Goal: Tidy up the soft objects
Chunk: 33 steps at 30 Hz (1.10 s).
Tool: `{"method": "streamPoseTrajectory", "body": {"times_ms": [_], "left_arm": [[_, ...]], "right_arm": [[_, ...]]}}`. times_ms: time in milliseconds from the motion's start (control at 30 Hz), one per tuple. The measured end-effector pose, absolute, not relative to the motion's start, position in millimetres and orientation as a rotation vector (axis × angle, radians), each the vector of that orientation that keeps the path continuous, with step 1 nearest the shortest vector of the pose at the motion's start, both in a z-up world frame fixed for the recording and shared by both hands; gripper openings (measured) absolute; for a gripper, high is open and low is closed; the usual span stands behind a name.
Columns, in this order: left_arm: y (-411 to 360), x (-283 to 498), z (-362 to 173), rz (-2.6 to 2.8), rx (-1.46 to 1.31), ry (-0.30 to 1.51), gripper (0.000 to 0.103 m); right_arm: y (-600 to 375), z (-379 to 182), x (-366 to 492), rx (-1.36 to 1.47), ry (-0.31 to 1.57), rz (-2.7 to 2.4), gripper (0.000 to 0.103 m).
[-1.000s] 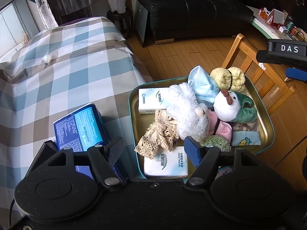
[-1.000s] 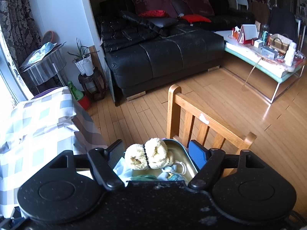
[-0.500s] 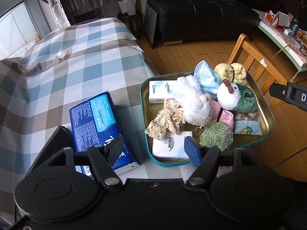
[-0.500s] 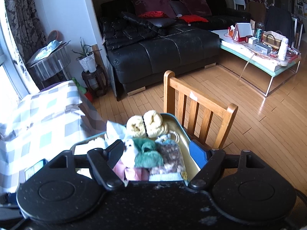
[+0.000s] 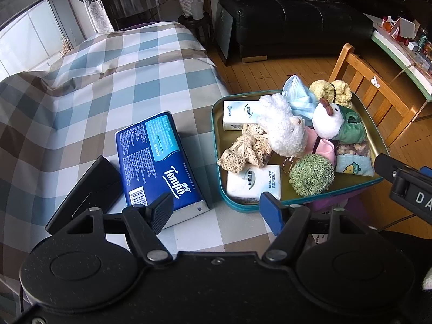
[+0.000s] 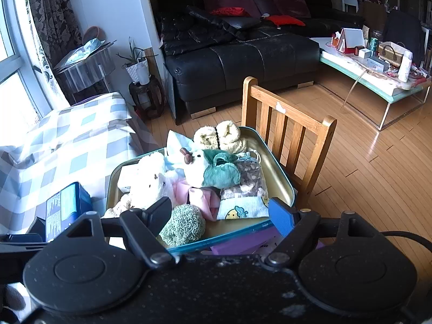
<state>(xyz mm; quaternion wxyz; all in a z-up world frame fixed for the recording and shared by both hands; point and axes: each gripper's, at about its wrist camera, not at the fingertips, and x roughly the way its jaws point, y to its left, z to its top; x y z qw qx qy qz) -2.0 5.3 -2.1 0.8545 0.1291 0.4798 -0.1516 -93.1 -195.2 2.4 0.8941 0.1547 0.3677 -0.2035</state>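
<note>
A teal-rimmed metal tray (image 5: 216, 140) (image 6: 280, 186) rests on the checked tablecloth, piled with soft things: a white plush lamb (image 5: 280, 132) (image 6: 151, 186), a white-and-green plush bird (image 5: 332, 124) (image 6: 208, 170), a green scrubby ball (image 5: 310, 174) (image 6: 183, 226), two white tissue packs (image 5: 252, 182), a lace cloth (image 5: 247, 151), a blue face mask (image 5: 298, 97), yellow rolled socks (image 5: 332, 93) (image 6: 218, 136). My left gripper (image 5: 217, 212) hovers open before the tray's near edge, holding nothing. My right gripper (image 6: 222, 214) is over the tray's near right corner, its jaws opening and empty.
A blue Tempo tissue pack (image 5: 159, 159) and a black flat case (image 5: 89, 191) lie left of the tray. A wooden chair (image 6: 286, 132) stands just behind the tray. A black sofa (image 6: 243, 54) and a cluttered low table (image 6: 378, 73) are beyond, across wooden floor.
Both grippers have drawn back from the tray, so more of it and the blue tissue pack shows. The right gripper's jaws have widened a little.
</note>
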Motion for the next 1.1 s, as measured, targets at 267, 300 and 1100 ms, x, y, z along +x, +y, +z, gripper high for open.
{"method": "streamPoseTrajectory", "body": {"times_ms": [267, 300, 1100], "left_arm": [[13.7, -13.1, -1.3, -0.305, 0.256, 1.008, 0.073], [13.5, -13.0, -1.4, -0.305, 0.256, 1.009, 0.073], [19.4, -8.9, -20.0, -0.269, 0.252, 1.061, 0.074]], "right_arm": [[-185.7, -0.6, -100.1, 0.284, 0.772, -0.415, 0.08], [-184.3, -1.1, -100.6, 0.279, 0.774, -0.414, 0.08], [-179.1, -7.8, -94.5, 0.243, 0.809, -0.412, 0.082]]}}
